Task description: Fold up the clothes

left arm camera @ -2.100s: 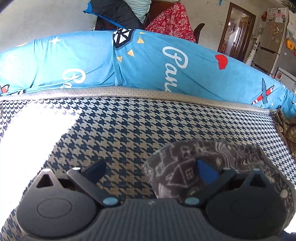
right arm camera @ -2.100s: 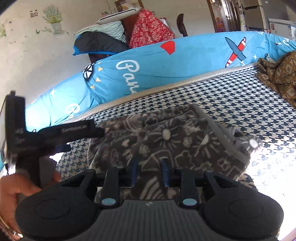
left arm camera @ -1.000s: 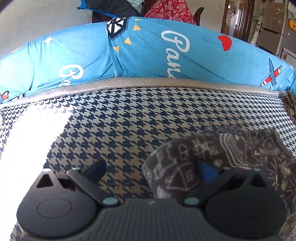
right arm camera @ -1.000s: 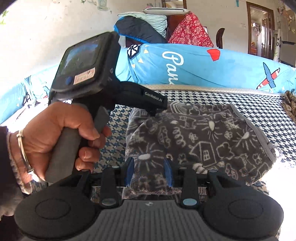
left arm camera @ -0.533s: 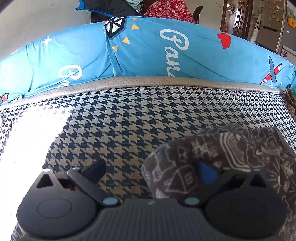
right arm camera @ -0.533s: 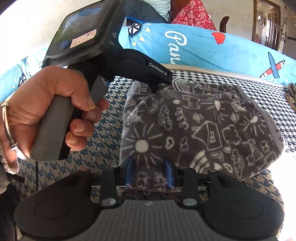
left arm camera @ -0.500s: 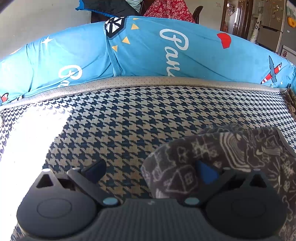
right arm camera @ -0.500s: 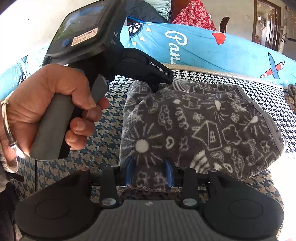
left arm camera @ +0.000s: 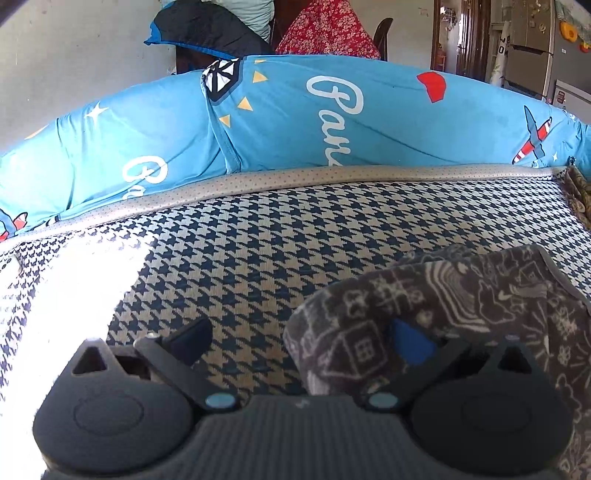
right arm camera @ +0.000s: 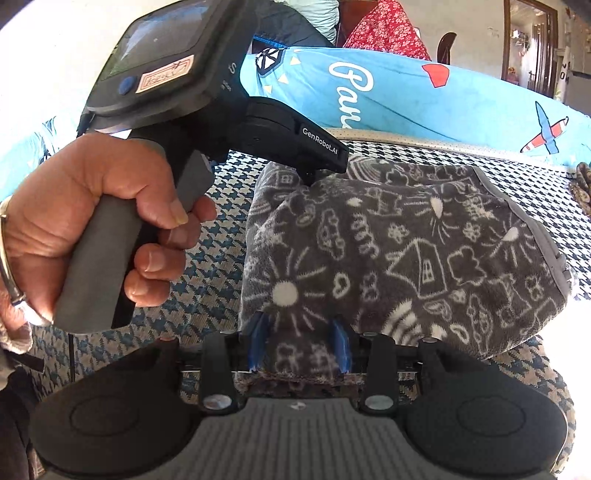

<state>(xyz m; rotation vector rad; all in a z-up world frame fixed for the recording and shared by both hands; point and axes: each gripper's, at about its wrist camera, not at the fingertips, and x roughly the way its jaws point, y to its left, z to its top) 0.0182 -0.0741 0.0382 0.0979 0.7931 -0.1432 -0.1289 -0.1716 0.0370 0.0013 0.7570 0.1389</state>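
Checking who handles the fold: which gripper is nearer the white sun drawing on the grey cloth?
Right. The right gripper sits at the near edge just below the sun drawing on the grey cloth; the left gripper is at its far edge.

Domestic interior, bedroom adjoining kitchen area: houndstooth mattress cover (left arm camera: 295, 236), blue printed bolster (left arm camera: 295, 122), piled bedding (left arm camera: 207, 29), refrigerator with magnets (left arm camera: 554, 48), wooden doorway (left arm camera: 461, 40).

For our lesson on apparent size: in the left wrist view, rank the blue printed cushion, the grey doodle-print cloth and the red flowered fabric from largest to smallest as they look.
1. Blue printed cushion
2. Grey doodle-print cloth, though it lies nearest the camera
3. Red flowered fabric, far off and partly hidden
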